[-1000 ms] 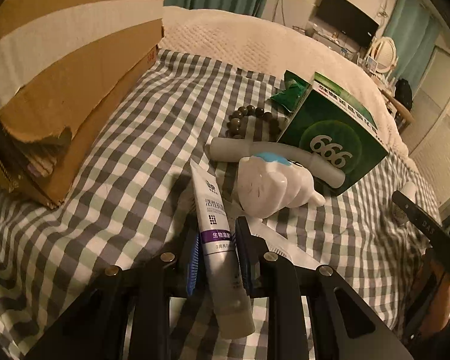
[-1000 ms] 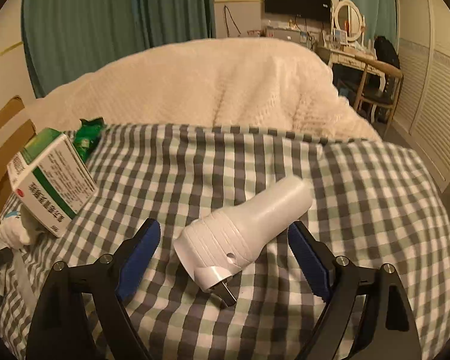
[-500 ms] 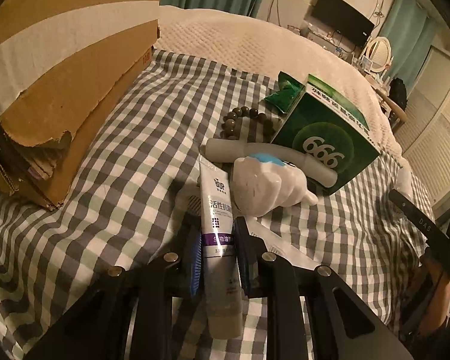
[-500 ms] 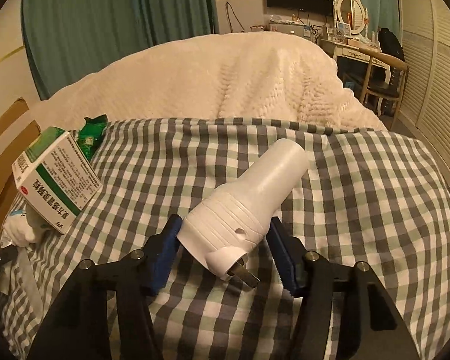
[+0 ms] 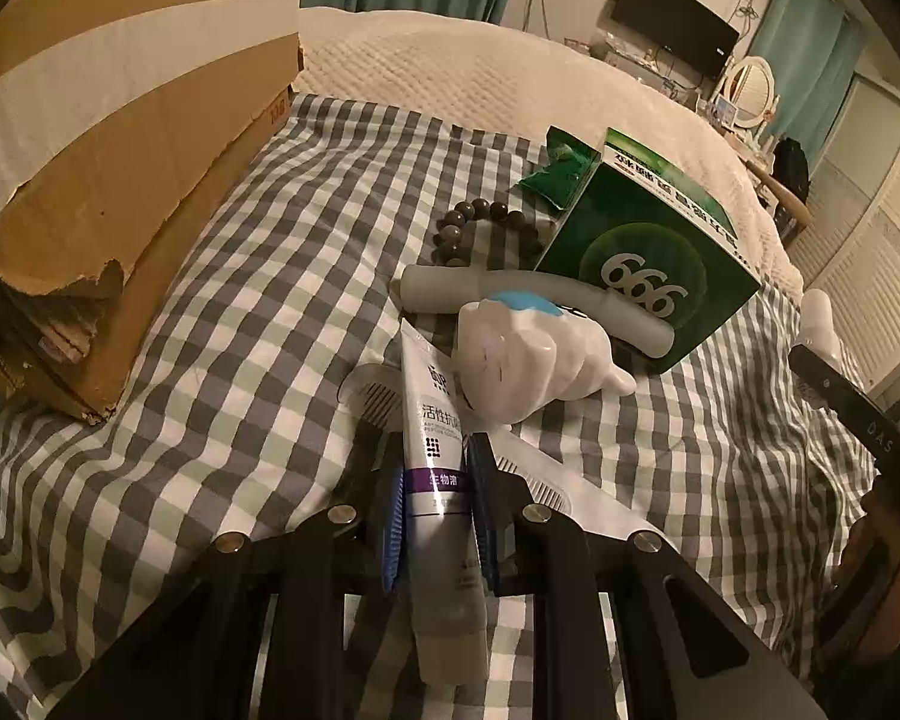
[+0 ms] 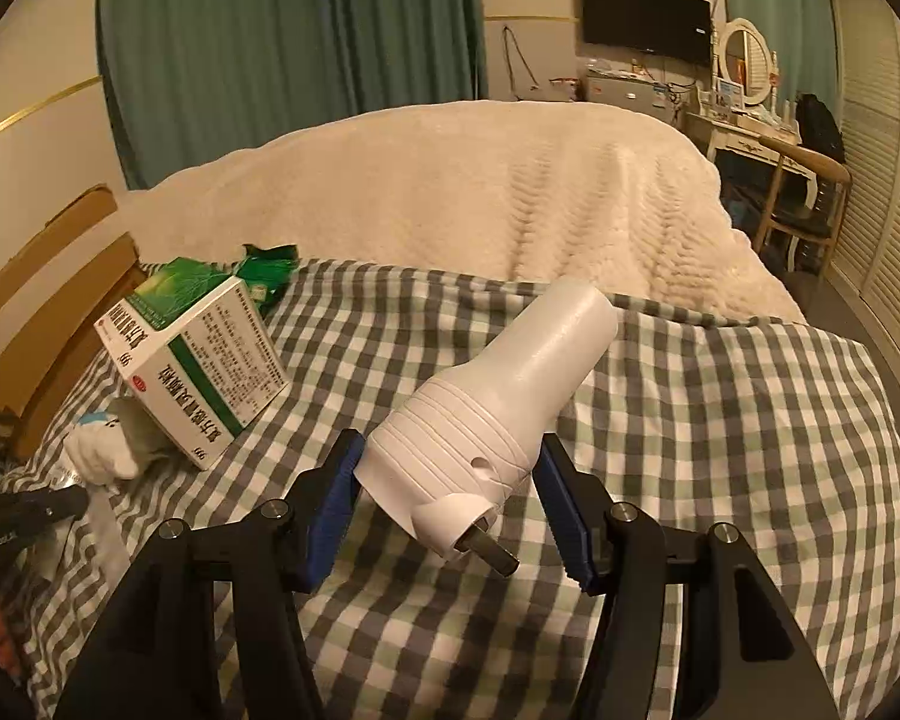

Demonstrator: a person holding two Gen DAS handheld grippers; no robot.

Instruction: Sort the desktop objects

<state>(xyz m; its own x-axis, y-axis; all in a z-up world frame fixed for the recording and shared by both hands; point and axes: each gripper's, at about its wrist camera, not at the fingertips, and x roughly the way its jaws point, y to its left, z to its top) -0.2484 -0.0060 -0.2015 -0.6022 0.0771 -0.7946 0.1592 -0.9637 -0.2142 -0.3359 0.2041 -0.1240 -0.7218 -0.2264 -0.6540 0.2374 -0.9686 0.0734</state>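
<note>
Centrally in the left wrist view, a tube (image 5: 441, 480) is clamped between the blue pads of the left gripper (image 5: 435, 516), its crimped end pointing away over the checked cloth (image 5: 258, 312) and its cap end toward the camera. Just beyond it a comb (image 5: 373, 397) is partly hidden under the tube, and a white shell (image 5: 525, 360) lies touching the tube's far end. Behind the shell a pale handle (image 5: 534, 300) rests against a green box (image 5: 648, 258), with a bead bracelet (image 5: 480, 228) and a green packet (image 5: 555, 171) farther back. A cardboard box (image 5: 120, 138) stands at the left.

A white plug-in lamp (image 6: 492, 414) is gripped at its ribbed base by the right gripper (image 6: 450, 510), prongs toward the camera and lifted off the cloth (image 6: 720, 420). The box (image 6: 195, 360) and shell (image 6: 102, 450) are seen at the left.
</note>
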